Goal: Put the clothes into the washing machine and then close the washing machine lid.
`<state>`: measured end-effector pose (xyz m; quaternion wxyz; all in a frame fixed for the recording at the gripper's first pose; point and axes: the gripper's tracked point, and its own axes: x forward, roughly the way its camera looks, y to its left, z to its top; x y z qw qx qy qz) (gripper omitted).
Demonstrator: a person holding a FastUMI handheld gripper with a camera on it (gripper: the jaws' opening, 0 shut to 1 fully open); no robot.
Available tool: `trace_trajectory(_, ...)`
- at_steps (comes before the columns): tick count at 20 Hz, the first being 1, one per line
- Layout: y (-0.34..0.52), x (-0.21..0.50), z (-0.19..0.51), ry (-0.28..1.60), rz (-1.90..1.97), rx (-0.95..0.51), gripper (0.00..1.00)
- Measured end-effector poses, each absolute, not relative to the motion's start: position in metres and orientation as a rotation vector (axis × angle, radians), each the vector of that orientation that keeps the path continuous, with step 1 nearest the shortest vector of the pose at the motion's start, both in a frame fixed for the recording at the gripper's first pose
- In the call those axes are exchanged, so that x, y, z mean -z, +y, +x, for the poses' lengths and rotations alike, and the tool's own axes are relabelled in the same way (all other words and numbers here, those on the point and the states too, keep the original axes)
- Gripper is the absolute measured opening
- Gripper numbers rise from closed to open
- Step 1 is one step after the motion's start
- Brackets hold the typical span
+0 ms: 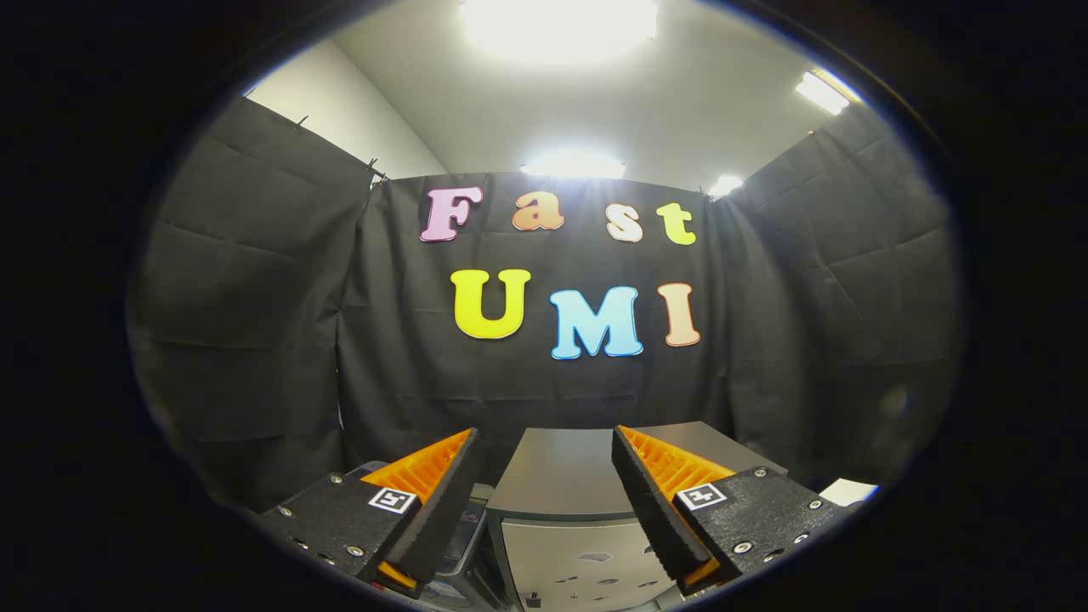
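My gripper (545, 433) is open, its fingers spread wide with nothing between them, and it is held level facing the booth's back wall. Beyond and below the fingers stands a grey box-shaped washing machine (561, 472). Its flat darker top shows between the fingers, with a lighter grey panel (586, 557) carrying a few small dark marks below that. I cannot tell from here whether the lid is up or down.
Black cloth walls close the booth at the back and on both sides. A small white object (850, 490) lies to the right of the right finger. A blurred grey-blue object (466, 531) sits by the left finger, left of the machine.
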<state>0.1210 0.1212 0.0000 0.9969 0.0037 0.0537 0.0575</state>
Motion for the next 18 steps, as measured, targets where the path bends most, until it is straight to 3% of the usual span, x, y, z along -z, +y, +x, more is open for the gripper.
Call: trace_trajectory(18,0.1304,-0.0031,0.1144,0.102,0.008,-0.127,0.96)
